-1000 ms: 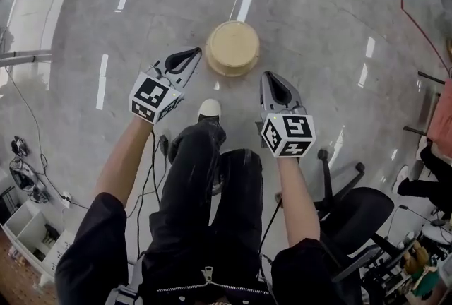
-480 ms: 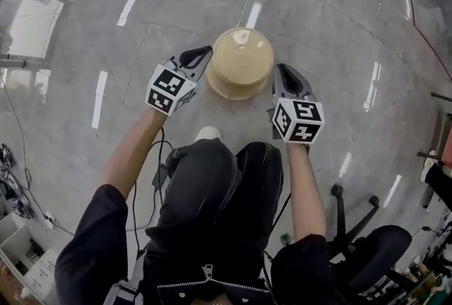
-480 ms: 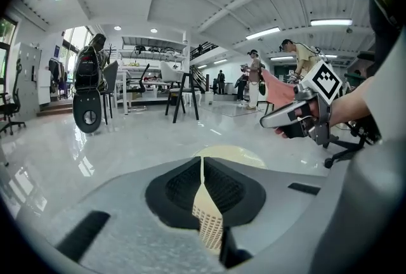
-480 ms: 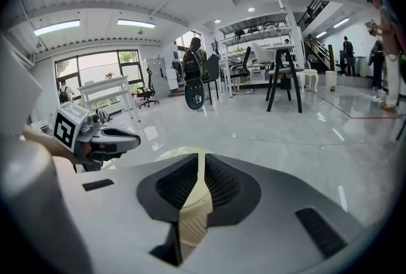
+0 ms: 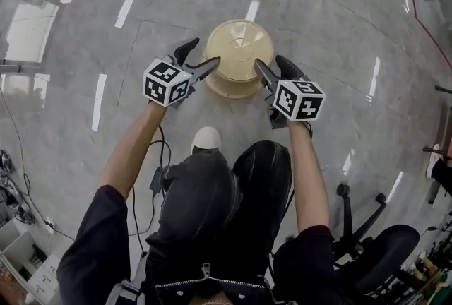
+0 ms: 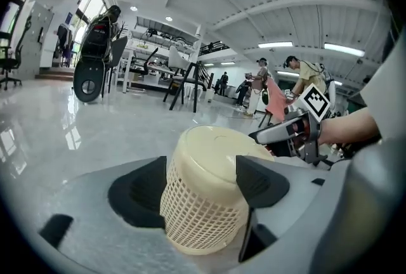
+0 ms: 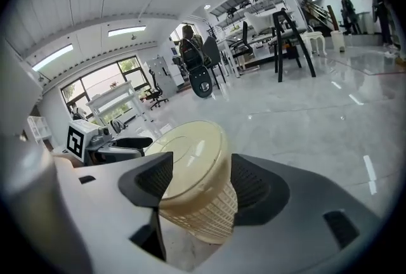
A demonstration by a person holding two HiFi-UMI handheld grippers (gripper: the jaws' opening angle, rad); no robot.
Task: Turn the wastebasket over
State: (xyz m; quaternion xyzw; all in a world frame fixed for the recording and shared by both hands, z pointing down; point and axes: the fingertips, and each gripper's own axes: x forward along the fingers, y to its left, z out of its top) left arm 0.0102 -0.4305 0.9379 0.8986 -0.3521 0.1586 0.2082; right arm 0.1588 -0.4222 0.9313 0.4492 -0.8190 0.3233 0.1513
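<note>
The cream mesh wastebasket [image 5: 240, 56] stands upside down on the glossy grey floor, solid base up. My left gripper [image 5: 203, 54] is at its left side and my right gripper [image 5: 270, 62] at its right side, both low and open; their jaws have just been opening. In the left gripper view the wastebasket [image 6: 206, 196] fills the gap between the spread jaws, with the right gripper [image 6: 288, 133] beyond it. In the right gripper view the wastebasket [image 7: 193, 177] also lies between the jaws, with the left gripper [image 7: 120, 143] behind it. Whether any pad touches the mesh I cannot tell.
The person's dark trouser legs and a white shoe [image 5: 207, 138] are just behind the basket. A black office chair [image 5: 367, 240] stands at the lower right. Cables [image 5: 14, 183] lie at the left. Tables, chairs and people [image 6: 260, 79] are far off.
Both grippers have come down and forward to either side of the wastebasket. Their jaws, shut in the earlier frames, now stand open.
</note>
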